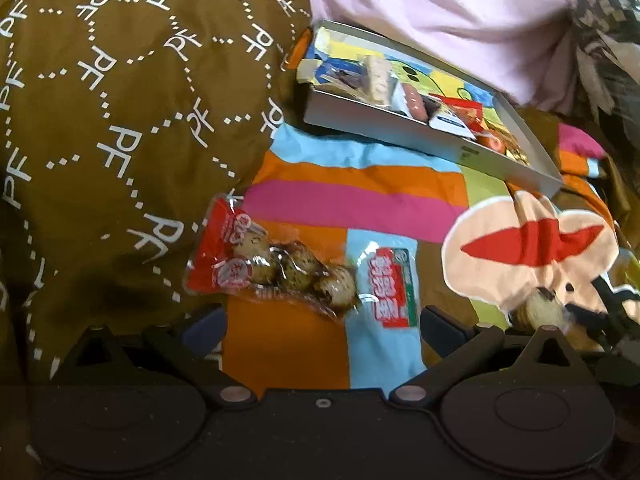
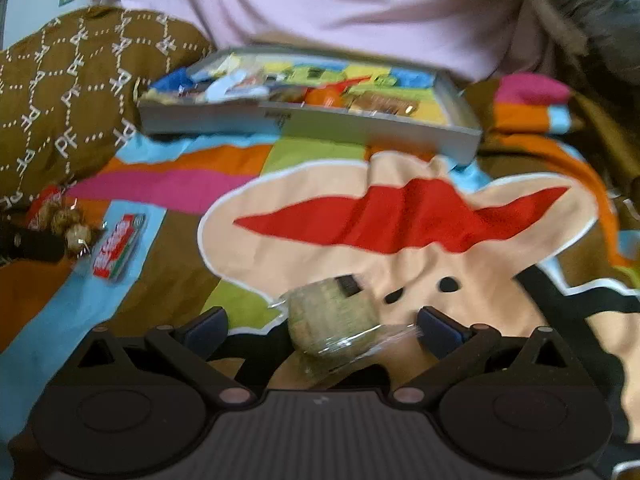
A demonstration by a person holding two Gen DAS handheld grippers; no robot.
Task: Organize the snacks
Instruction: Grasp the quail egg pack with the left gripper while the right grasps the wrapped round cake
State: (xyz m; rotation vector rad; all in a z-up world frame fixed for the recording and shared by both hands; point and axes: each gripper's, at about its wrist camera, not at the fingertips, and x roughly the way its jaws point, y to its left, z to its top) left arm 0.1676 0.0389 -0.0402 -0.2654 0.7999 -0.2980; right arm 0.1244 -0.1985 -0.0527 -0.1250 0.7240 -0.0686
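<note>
While both hover above the blanket [image 2: 400,216]:
Left claw [image 1: 322,320]: wide, empty.
Right claw [image 2: 322,322]: wide around wrapped snack [image 2: 332,320].
Tray [image 2: 320,124]: snacks inside.

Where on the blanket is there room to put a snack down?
Bare blanket lies between the grey box and the egg packet beside the red-and-green packet: the pink and orange stripes. The box's near side is crowded. A wrapped cake lies between the right gripper's fingers.

Egg pack [image 1: 272,268] beside red packet [image 1: 390,288]; tray [image 1: 400,128] beyond.
</note>
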